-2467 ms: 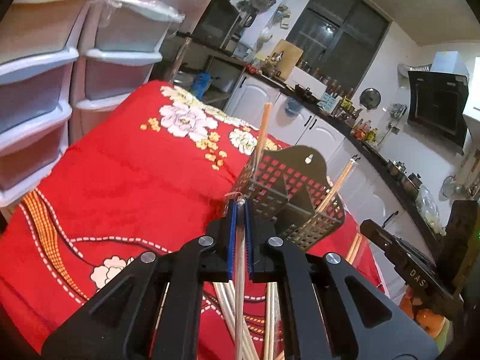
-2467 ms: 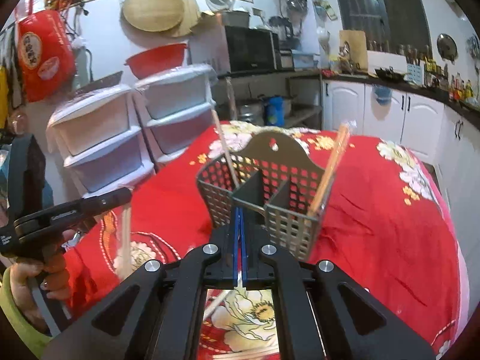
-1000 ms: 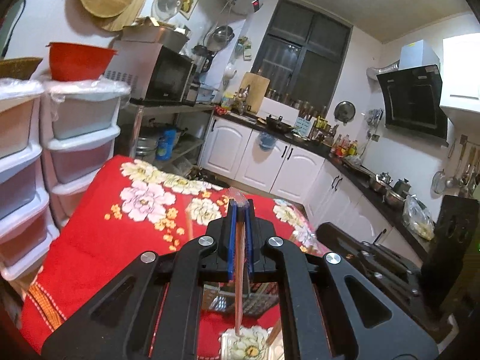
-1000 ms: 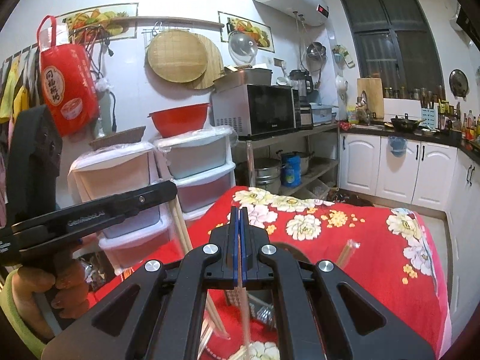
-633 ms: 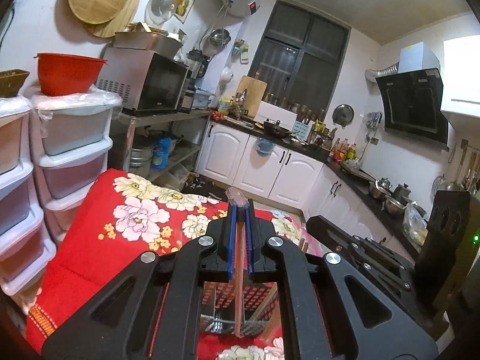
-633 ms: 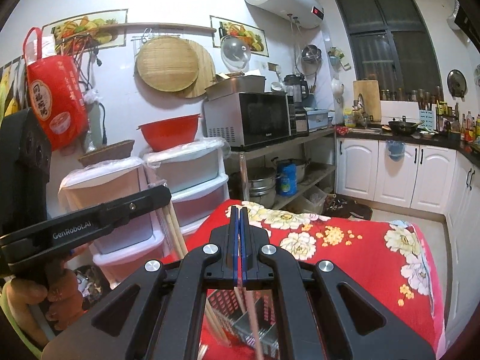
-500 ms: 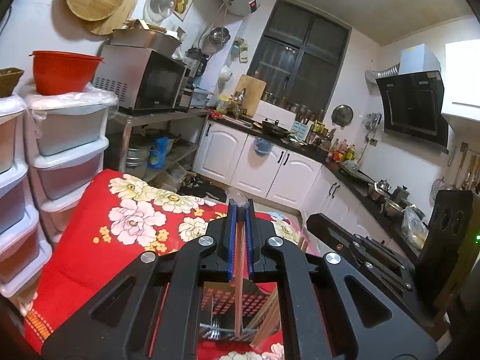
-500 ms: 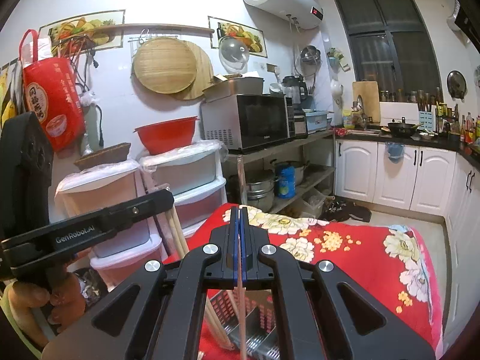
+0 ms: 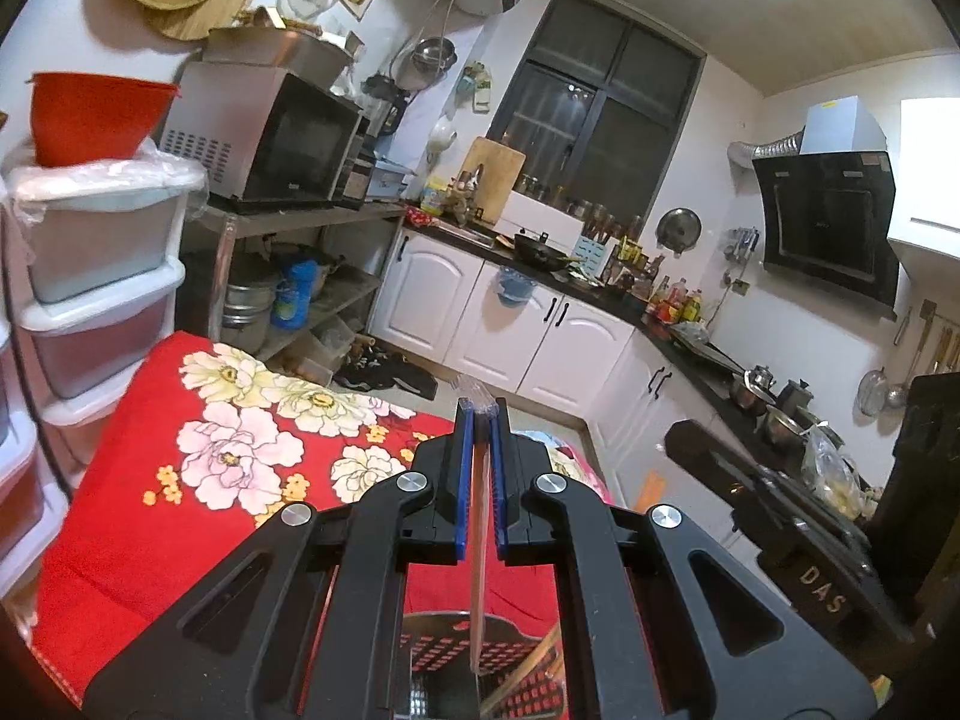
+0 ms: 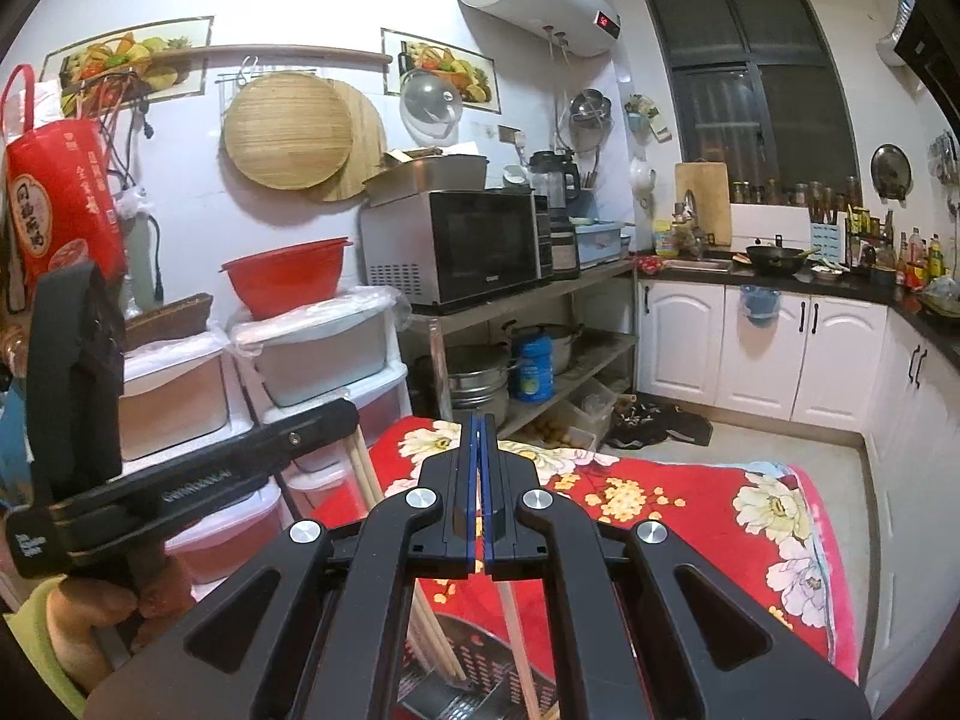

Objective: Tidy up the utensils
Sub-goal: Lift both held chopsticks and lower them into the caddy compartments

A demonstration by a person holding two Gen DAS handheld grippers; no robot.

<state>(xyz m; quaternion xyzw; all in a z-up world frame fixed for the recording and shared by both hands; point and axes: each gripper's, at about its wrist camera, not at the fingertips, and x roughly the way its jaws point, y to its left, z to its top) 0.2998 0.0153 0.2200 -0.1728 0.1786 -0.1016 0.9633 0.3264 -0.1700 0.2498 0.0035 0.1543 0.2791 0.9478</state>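
I hold both tools tilted slightly down above the perforated holder (image 10: 474, 684) on the red tablecloth (image 9: 198, 480). My left gripper (image 9: 478, 414) clamps one chopstick (image 9: 478, 600), my right gripper (image 10: 481, 426) clamps one thin chopstick (image 10: 517, 630); each hangs into the holder, with bare cloth around it

Both grippers were matte black with blue finger pads (image 9: 461, 480) and silver round-head screws (image 10: 418, 498) at the linkage pivots. Right gripper (image 9: 780, 546) body bore pale lettering "DAS". Hand (image 10: 102, 606) on left gripper handle wore a yellow-green sleeve (image 10: 36, 660).
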